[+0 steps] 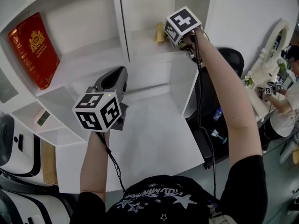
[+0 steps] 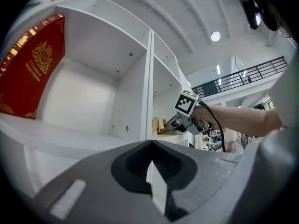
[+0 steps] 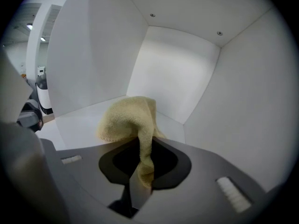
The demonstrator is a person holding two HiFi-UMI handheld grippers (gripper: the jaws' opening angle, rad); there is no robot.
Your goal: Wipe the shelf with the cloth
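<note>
The right gripper (image 3: 140, 174) is clamped on a tail of the yellow cloth (image 3: 131, 118). The cloth bunches just ahead of the jaws and rests on the floor of the right-hand shelf (image 3: 77, 120) compartment. Bare floor lies to its left and behind it, so that is probably where the next stroke goes. The left gripper (image 2: 152, 171), jaws together and empty, hangs well apart outside the shelf.

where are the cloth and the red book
cloth (image 3: 128, 118), right gripper view, its bunched top
book (image 1: 33, 50), head view, middle of its red cover
</note>
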